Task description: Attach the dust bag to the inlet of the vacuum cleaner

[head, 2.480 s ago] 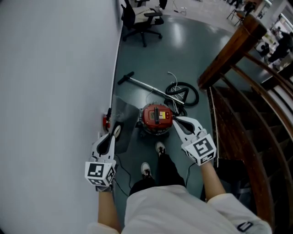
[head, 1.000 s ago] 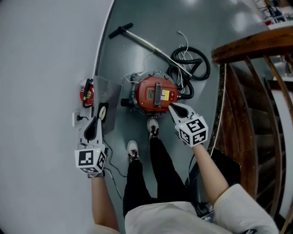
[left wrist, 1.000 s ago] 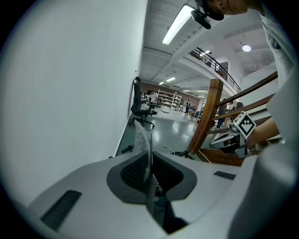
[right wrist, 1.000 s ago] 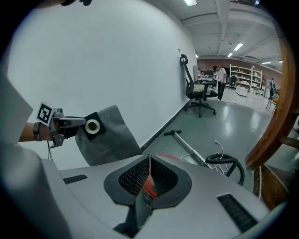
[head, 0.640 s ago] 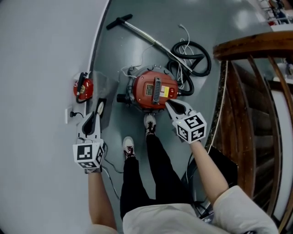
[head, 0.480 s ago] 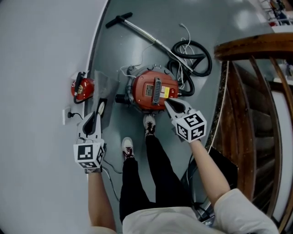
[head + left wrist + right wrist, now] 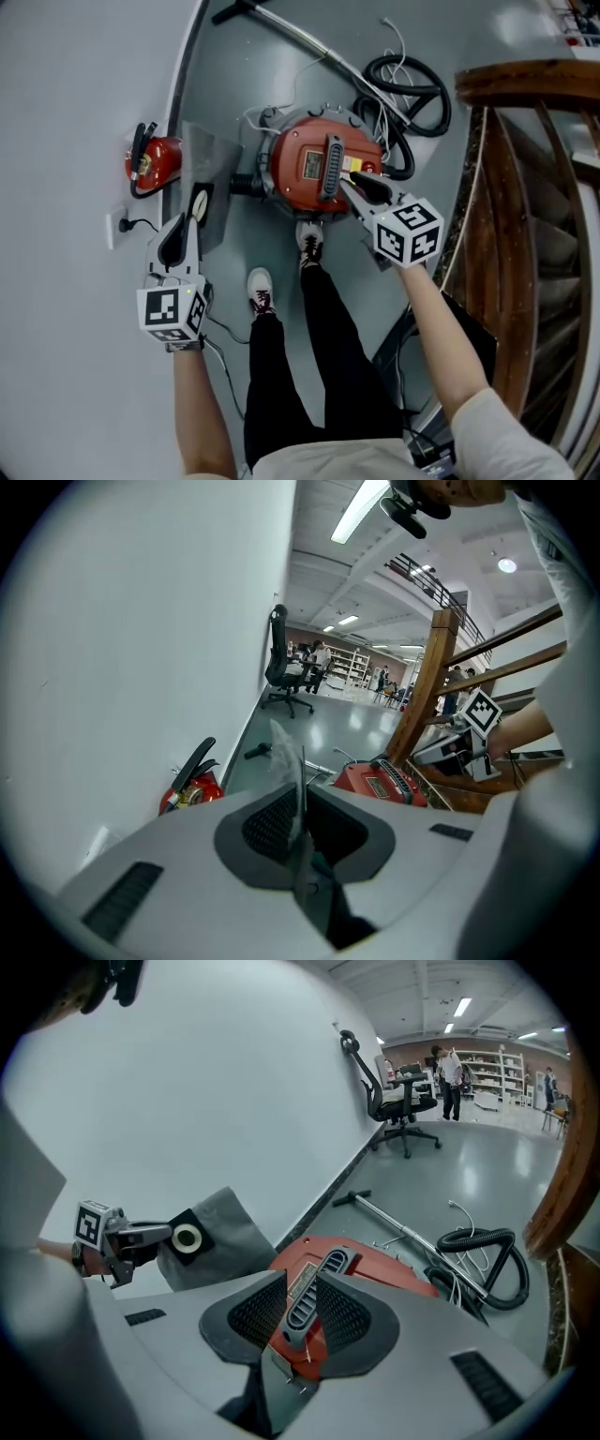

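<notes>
1. Two grippers work low over the floor, just ahead of the person's shoes (image 7: 260, 289). The left gripper (image 7: 190, 214) is at ten o'clock from them and the right gripper (image 7: 361, 185) at one o'clock.
2. The left jaws are closed together on the thin edge of the dust bag (image 7: 211, 157). It is grey cloth with a black square collar and a white ring round its opening. Nothing shows inside it.
3. The right jaws have just been opening and stand apart. The black ribbed handle (image 7: 332, 167) shows in the gap, and the pads do not press it.
4. The vacuum cleaner (image 7: 298, 192) sits at twelve o'clock from the shoes, its red domed lid shut over whatever it holds. Its black inlet (image 7: 242, 184) juts toward nine o'clock, near the bag but apart from it.
5. A label (image 7: 310, 166) on the lid has print too small to read.
6. Farther off are a red fire extinguisher (image 7: 155, 159) at ten o'clock and a coiled black hose (image 7: 412, 80) at one o'clock.
</notes>
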Demonstrator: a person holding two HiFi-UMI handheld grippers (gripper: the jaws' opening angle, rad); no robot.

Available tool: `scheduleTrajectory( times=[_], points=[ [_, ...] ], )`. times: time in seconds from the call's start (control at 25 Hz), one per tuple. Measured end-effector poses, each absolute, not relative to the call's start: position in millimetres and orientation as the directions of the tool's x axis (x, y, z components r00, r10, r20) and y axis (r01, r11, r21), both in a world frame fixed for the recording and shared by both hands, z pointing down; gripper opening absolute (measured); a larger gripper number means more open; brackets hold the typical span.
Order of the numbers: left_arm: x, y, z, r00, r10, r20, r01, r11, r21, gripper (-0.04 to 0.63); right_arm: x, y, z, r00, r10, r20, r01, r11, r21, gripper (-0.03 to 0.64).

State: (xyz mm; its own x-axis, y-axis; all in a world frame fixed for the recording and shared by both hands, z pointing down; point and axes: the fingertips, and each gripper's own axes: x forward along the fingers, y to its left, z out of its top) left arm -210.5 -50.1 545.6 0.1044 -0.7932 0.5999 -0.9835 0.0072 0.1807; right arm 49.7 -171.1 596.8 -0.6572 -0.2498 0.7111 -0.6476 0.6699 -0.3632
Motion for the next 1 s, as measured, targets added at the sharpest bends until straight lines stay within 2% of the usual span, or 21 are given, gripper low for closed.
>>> scheduleTrajectory(
  times=[0.56, 0.76, 1.0],
  points=[
    [-201, -44, 607, 0.141, -0.762, 0.632, -0.975, 0.002, 0.220, 0.035, 47, -160, 651, -0.738, -0.161, 0.655, -0.602, 0.595, -0.533, 0.124],
    [-193, -43, 621, 0.170, -0.754, 0.635, -0.966, 0.000, 0.259, 0.035, 47, -159, 653, -0.797, -0.157, 0.584, -0.554, 0.578, -0.600, 0.135],
    [-195, -49, 640, 0.184, -0.741, 0.646, -0.957, 0.015, 0.291, 0.037, 46, -166, 653, -0.857, -0.131, 0.498, -0.476, 0.571, -0.669, 0.193]
  ],
)
